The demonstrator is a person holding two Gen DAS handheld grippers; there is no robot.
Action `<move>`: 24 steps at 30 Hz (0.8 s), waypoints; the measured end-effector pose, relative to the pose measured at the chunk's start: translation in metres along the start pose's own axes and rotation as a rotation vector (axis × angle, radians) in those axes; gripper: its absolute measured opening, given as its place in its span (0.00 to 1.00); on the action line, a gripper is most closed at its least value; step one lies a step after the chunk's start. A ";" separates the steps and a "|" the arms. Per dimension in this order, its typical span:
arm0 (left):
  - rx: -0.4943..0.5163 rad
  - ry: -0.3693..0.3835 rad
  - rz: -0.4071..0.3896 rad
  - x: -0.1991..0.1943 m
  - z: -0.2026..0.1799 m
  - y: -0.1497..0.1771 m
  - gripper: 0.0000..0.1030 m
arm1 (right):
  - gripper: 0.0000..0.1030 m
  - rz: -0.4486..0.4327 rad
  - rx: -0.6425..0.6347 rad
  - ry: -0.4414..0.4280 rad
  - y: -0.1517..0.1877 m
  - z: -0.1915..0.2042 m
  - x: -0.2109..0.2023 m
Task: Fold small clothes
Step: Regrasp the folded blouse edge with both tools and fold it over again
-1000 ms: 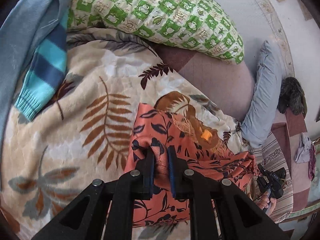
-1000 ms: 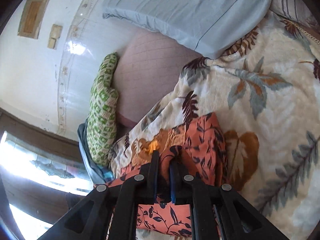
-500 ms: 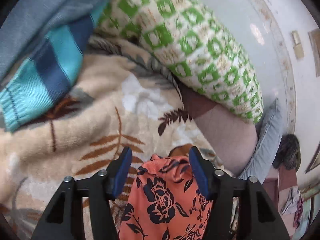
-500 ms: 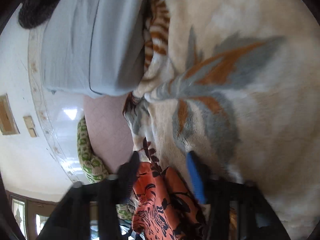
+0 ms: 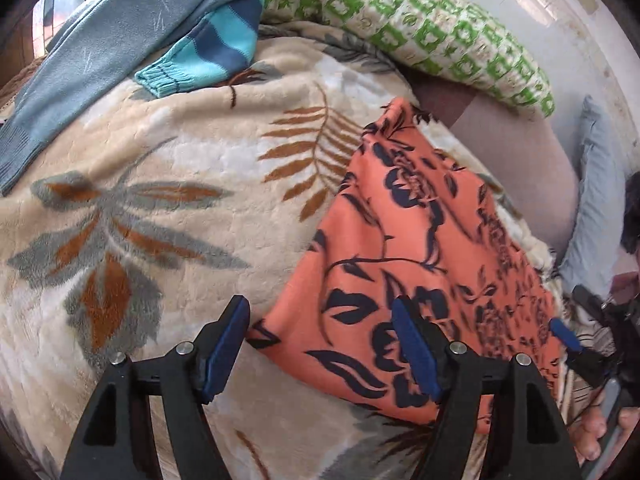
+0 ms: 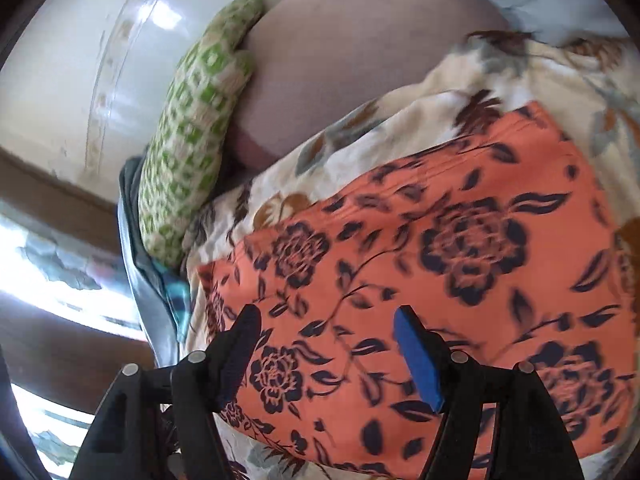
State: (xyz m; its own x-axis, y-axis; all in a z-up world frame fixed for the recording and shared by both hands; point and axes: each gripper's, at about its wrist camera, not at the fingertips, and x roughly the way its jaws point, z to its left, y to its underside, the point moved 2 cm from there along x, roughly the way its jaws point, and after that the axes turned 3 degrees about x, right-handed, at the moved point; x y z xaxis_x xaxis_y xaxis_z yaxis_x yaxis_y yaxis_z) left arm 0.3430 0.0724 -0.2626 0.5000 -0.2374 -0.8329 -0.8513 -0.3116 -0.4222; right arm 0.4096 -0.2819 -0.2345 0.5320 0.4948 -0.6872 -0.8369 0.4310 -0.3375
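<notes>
Leaf-print blanket (image 5: pixel 168 184) on bed, orange garment (image 5: pixel 408 264) flat; L jaws opening, R closing, nothing gripped.

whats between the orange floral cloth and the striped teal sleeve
Only bare leaf-print blanket separates the orange floral cloth from the striped teal sleeve; the left wrist view shows it.

Cream leaf-print blanket (image 5: pixel 168 168) covers the bed. Green-checked pillow (image 5: pixel 420 28) at its far edge by the white wall (image 6: pixel 60 60); pale blue pillow (image 5: pixel 596 200) further right.
</notes>
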 end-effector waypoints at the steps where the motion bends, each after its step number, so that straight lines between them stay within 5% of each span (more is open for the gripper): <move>1: -0.003 -0.001 0.016 0.004 0.003 -0.002 0.72 | 0.60 0.010 -0.049 -0.003 0.006 0.021 0.017; 3: 0.008 0.006 0.019 0.004 0.004 -0.005 0.72 | 0.39 0.048 -0.118 -0.012 0.015 0.057 0.050; 7: 0.057 0.007 0.050 0.009 0.004 -0.010 0.72 | 0.35 0.116 -0.165 0.080 0.019 0.090 0.124; 10: 0.067 0.022 0.069 0.009 0.005 -0.012 0.72 | 0.32 0.079 -0.174 0.248 0.004 0.079 0.167; 11: 0.064 0.031 0.075 0.010 0.005 -0.013 0.72 | 0.28 0.049 -0.152 0.246 -0.006 0.074 0.174; 16: 0.036 0.051 0.084 0.005 0.010 -0.015 0.72 | 0.29 -0.026 0.042 0.167 -0.028 0.052 0.146; 20: 0.069 0.003 0.021 -0.008 0.007 -0.018 0.72 | 0.32 -0.045 -0.057 0.160 -0.005 0.057 0.102; 24: 0.103 -0.066 0.030 -0.003 0.009 -0.014 0.72 | 0.32 -0.054 -0.143 0.254 0.041 0.039 0.048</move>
State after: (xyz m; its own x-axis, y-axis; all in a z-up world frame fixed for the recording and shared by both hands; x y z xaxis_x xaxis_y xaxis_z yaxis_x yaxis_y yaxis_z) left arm 0.3521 0.0856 -0.2573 0.4651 -0.1833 -0.8661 -0.8793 -0.2086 -0.4281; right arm 0.4055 -0.2106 -0.2561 0.5418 0.2618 -0.7987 -0.8276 0.3322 -0.4525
